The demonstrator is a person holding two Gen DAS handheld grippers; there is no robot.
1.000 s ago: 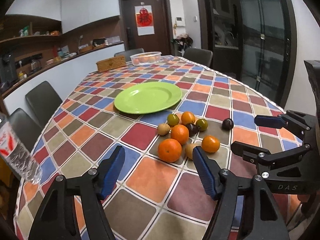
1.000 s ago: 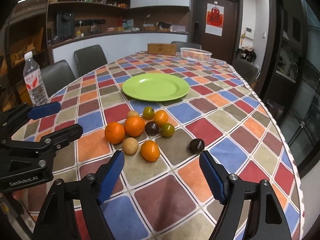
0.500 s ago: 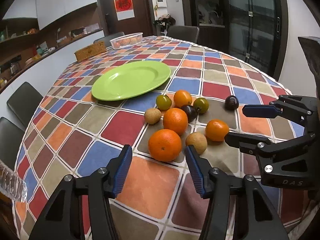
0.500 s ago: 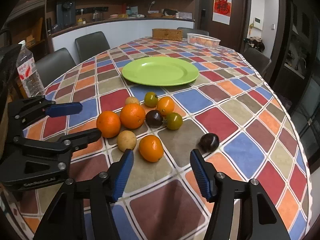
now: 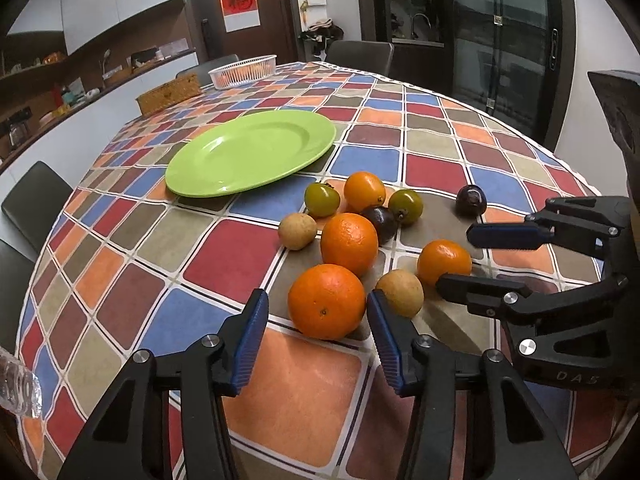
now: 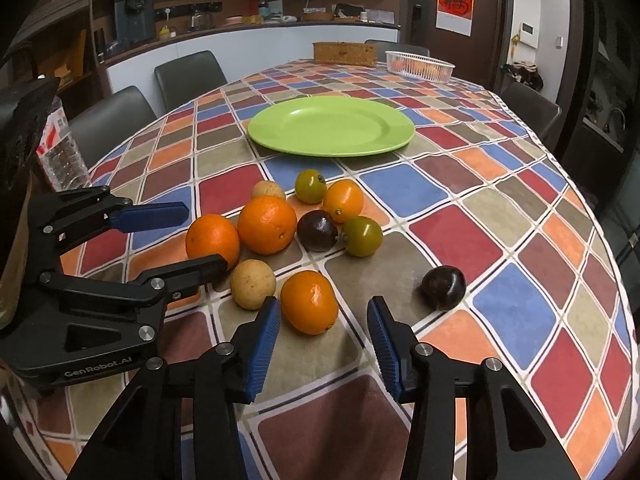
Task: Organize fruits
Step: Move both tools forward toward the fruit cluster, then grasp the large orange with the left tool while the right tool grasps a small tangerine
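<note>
A cluster of fruit lies on the checkered tablecloth in front of an empty green plate (image 5: 248, 152) (image 6: 332, 124). My left gripper (image 5: 316, 320) is open, its jaws on either side of the nearest large orange (image 5: 326, 300) without touching it; that orange also shows in the right wrist view (image 6: 212, 240). My right gripper (image 6: 320, 328) is open, just short of a small orange (image 6: 308, 302) (image 5: 444, 262). Around them lie a second large orange (image 5: 349, 243), two tan round fruits (image 5: 400, 292) (image 5: 295, 231), green fruits (image 5: 322, 199) and dark fruits (image 5: 471, 199) (image 6: 444, 286).
A white basket (image 5: 244, 72) and a woven box (image 5: 168, 94) stand at the table's far end. A water bottle (image 6: 60, 156) stands at the left edge. Dark chairs (image 6: 188, 76) ring the table. A counter with appliances runs along the back wall.
Both grippers have moved forward and down toward the fruit. The left jaws now flank the nearest large orange; the right jaws have come up to the small orange. Both have narrowed slightly.
</note>
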